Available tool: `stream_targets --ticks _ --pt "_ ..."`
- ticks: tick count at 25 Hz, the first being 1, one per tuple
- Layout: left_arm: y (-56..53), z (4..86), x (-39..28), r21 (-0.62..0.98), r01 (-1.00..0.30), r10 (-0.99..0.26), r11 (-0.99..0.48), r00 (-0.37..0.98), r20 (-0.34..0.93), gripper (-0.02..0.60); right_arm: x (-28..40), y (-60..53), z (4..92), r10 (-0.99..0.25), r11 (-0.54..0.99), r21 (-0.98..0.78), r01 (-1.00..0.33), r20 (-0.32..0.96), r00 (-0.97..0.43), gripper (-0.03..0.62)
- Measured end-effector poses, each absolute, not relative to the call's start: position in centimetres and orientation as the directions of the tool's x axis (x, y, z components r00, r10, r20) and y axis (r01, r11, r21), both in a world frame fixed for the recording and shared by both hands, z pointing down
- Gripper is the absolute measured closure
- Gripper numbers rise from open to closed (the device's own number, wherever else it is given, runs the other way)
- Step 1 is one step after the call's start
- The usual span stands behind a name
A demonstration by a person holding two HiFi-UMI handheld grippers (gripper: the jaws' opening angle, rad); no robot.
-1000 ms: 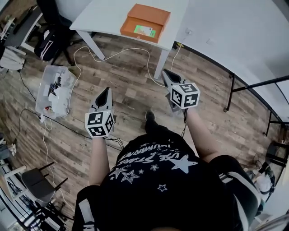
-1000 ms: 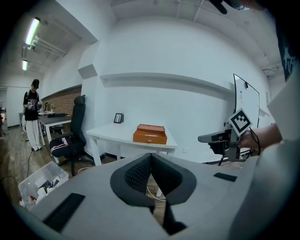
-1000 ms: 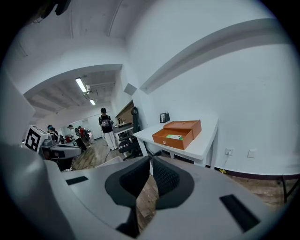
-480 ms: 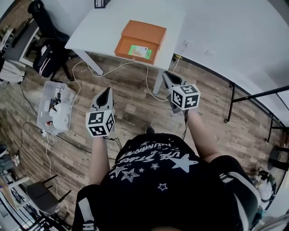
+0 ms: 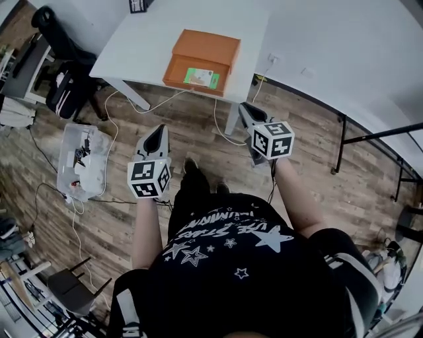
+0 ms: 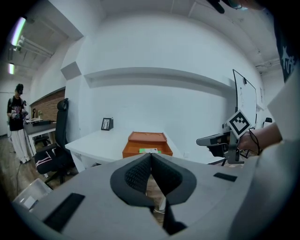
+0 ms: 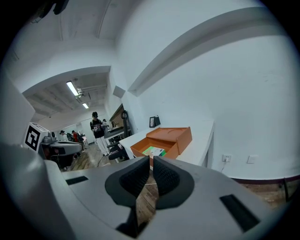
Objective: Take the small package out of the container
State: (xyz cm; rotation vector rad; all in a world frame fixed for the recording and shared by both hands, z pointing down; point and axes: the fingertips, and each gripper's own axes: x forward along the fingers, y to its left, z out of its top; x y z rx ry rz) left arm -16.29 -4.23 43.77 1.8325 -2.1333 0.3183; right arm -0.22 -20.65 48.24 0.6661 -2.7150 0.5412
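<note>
An open orange box stands near the front edge of a white table, its lid folded back. Inside lies a small green-and-white package. The left gripper view shows the box and package straight ahead, beyond the jaws. My left gripper hovers over the floor short of the table, shut and empty. My right gripper is level with the table leg, shut with nothing in it. From the right gripper view the box and package lie ahead, slightly left.
A clear plastic bin and loose cables lie on the wooden floor at left. A black chair with a bag stands beside the table. A small picture frame sits on the table. A person stands far off.
The person has stepped toward the table, carrying both grippers forward. The table and orange box have drawn nearer in the head view. Both grippers stayed shut.
</note>
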Motion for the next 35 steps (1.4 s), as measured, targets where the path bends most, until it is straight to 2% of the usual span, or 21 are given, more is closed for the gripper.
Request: stream_targets --ticks 6,15,21,28,32,35 --pt "-7.0 45.2 -18.3 0.031 -0.994 -0.917 0.107 -0.086 0.389 0.561 -1.2 -22.7 49.2 -0.420 0.799 -0.278 -0.533 0.377 -0.826 0.540" --pt "-15.8 46.2 -23.0 0.058 -0.998 -0.916 -0.039 0.058 0.397 0.561 -4.3 -28.5 49.8 -0.500 0.739 -0.259 -0.622 0.408 -0.764 0.540" --pt "-22.0 46.1 -25.4 0.046 -0.984 -0.897 -0.170 0.175 0.406 0.561 -6.2 -32.4 49.8 -0.558 0.686 -0.254 -0.682 0.417 -0.717 0.540" --pt "-27.1 47.0 -25.2 0.050 -0.921 -0.804 -0.387 0.364 0.469 0.554 -7.1 -35.3 49.7 -0.619 0.619 -0.246 -0.746 0.432 -0.656 0.540" --pt "-29.3 47.8 -24.7 0.057 -0.879 -0.751 -0.473 0.437 0.496 0.526 -7.2 -36.4 49.7 -0.651 0.582 -0.240 -0.777 0.435 -0.622 0.539" --pt "-30.3 48.6 -24.4 0.081 -0.844 -0.697 -0.530 0.488 0.526 0.421 -7.1 -37.0 49.7 -0.669 0.557 -0.235 -0.797 0.441 -0.598 0.540"
